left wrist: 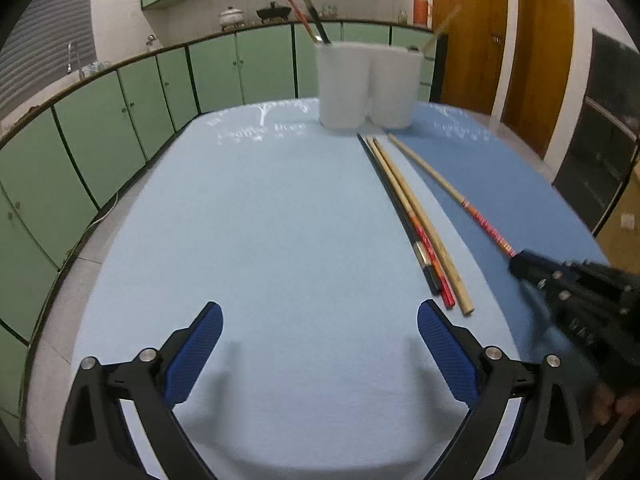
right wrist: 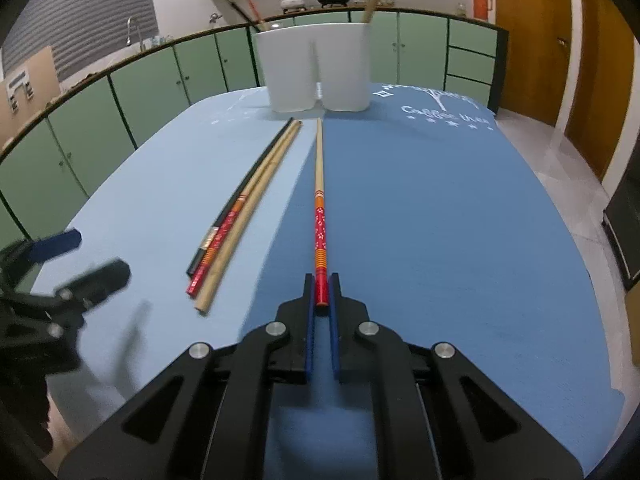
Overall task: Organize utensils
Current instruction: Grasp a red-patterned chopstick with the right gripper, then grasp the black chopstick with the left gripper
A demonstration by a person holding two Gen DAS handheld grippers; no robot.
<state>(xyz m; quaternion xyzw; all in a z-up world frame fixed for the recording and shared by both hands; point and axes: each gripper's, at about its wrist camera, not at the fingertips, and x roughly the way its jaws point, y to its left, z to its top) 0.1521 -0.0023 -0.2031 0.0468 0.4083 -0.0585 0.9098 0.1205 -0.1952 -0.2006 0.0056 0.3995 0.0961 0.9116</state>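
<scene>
Chopsticks are what's getting sorted here. One red-patterned chopstick [right wrist: 320, 216] lies straight out at 12 o'clock from the right gripper [right wrist: 321, 300], its red end pinched between the two blue pads, jaws narrowed right down onto it. It runs along the seam where the tablecloth [right wrist: 440, 220] goes from light blue to darker blue, tip pointing toward the white holder [right wrist: 316, 68] at the far end.

Just beside it, at about 10 o'clock in the right wrist view, a bundle of three chopsticks [right wrist: 236, 220] lies flat on the cloth: a black one, a red-patterned one and a plain wooden one, touching each other.

The holder has two compartments side by side, with a few sticks already poking up out of each.

The left gripper [left wrist: 320, 332] hangs over bare light-blue cloth with its jaws spread wide, nothing between them. From there the bundle sits at roughly 1 o'clock.
</scene>
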